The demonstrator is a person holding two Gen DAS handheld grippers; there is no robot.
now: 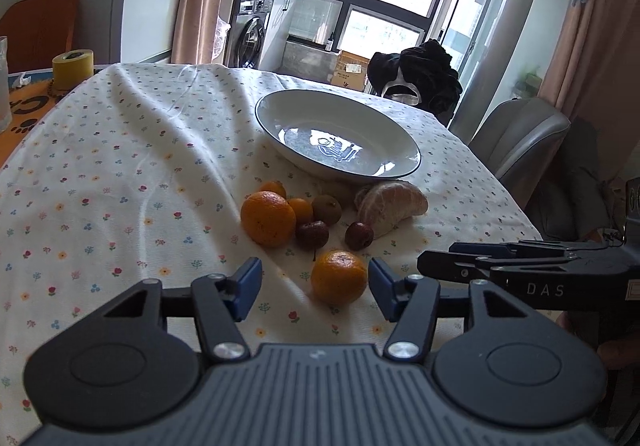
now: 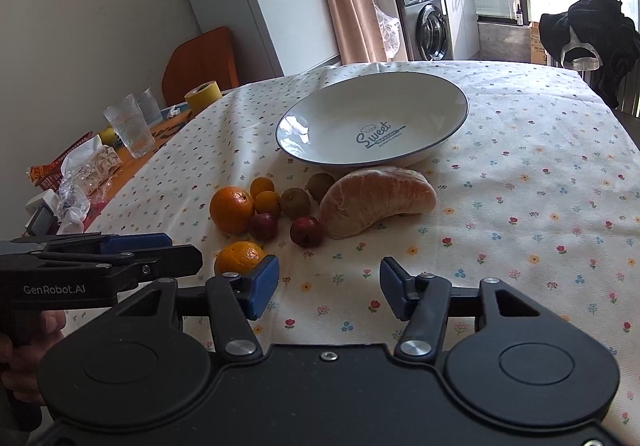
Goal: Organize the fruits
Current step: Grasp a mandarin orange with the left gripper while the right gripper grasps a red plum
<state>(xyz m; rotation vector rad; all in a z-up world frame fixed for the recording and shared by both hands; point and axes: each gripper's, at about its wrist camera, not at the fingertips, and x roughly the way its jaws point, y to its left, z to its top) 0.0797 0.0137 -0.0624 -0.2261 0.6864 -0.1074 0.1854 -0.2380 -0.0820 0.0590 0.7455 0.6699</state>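
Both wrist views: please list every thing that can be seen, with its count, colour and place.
plate: 1, white, dark rim, empty, behind fruits
oranges: 2, orange; one near left gripper, one in cluster
small citrus: 2, orange, cluster
brown fruits: 2, before plate
red fruits: 2, dark red
peeled pomelo piece: 1, pale orange
tablecloth: 1, white, flowered
tape roll: 1, yellow
glasses: 2, clear
left gripper: open
right gripper: open

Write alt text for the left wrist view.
The open left hand-held gripper frames a near orange on a floral tablecloth. Beyond lie more small fruits, a peeled citrus segment and an empty white plate.
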